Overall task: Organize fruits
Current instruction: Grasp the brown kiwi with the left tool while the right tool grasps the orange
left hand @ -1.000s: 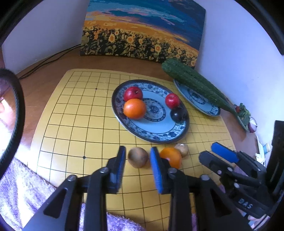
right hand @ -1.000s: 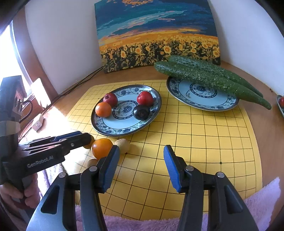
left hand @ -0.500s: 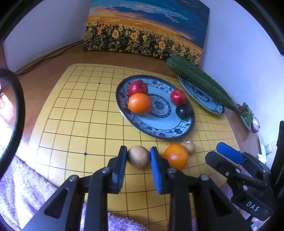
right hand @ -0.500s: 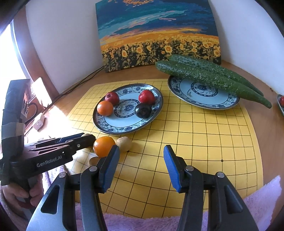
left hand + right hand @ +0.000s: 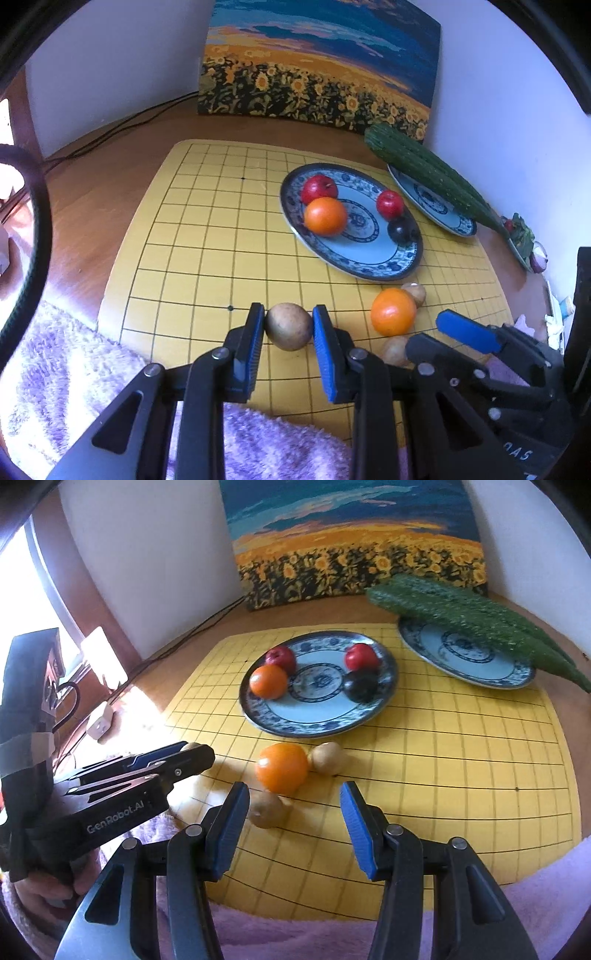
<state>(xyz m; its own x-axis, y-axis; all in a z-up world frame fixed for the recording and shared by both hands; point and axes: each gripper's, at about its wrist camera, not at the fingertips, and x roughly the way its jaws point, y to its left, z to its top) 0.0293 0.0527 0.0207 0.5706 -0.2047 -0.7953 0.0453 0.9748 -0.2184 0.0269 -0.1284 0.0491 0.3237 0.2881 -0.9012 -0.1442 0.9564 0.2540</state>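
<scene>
My left gripper (image 5: 289, 325) is shut on a brown kiwi (image 5: 289, 325), held just above the yellow grid mat (image 5: 207, 236). An orange (image 5: 393, 311) and two more kiwis (image 5: 414, 292) lie on the mat to its right. A blue-patterned plate (image 5: 369, 264) holds an orange, two red fruits and a dark plum. My right gripper (image 5: 293, 808) is open and empty above the mat's near edge. A kiwi (image 5: 266, 808) lies by its left finger, with the loose orange (image 5: 282, 766) and another kiwi (image 5: 325, 757) just beyond. The left gripper (image 5: 184, 755) shows at its left.
A second blue plate (image 5: 476, 672) at the back right carries long green cucumbers (image 5: 476, 618). A sunflower painting (image 5: 354, 542) leans on the wall behind. Purple fleece (image 5: 517, 904) covers the near edge. Cables (image 5: 110, 129) run along the wooden table at the left.
My left gripper closed on the brown kiwi and lifted it left, away from the loose orange. My right gripper moved forward toward the loose fruit and stayed open.
</scene>
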